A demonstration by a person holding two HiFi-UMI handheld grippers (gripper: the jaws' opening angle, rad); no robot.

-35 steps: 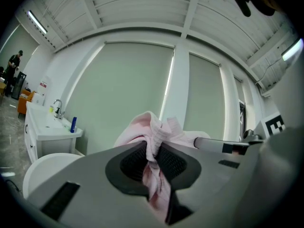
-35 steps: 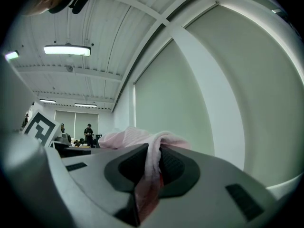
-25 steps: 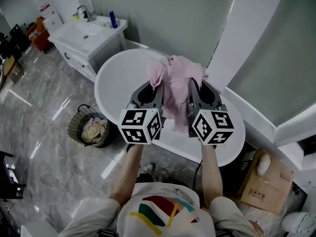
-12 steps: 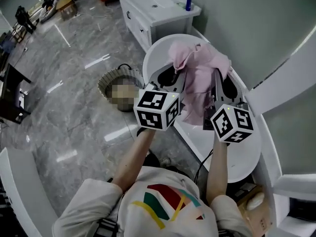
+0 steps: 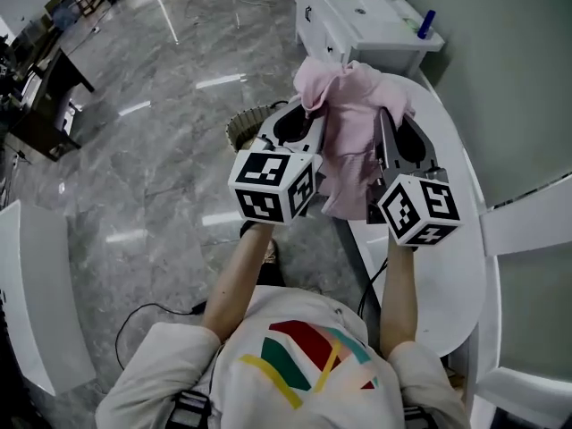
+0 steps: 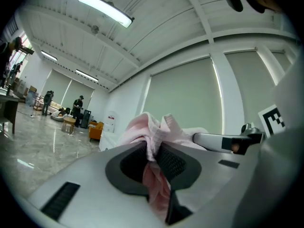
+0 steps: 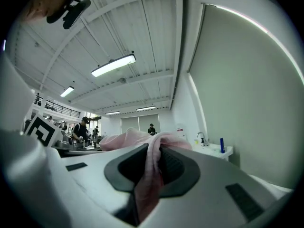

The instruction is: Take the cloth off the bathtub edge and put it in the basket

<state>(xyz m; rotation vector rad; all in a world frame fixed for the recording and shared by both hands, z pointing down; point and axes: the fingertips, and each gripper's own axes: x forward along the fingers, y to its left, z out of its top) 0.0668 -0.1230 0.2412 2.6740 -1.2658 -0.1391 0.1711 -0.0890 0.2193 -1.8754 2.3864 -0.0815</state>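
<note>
We are facing open floor (image 5: 152, 177) beside the bathtub (image 5: 447, 266). The left gripper (image 6: 154, 151) and right gripper (image 7: 154, 158) are both clamping the pink cloth (image 5: 353, 150).

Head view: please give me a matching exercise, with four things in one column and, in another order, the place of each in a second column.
1 basket
2 bathtub
3 cloth
4 blue bottle

a clamped by the left gripper and the right gripper
b on the floor
c on the vanity
d below the right gripper

Pairs: 1-b, 2-d, 3-a, 4-c
</note>
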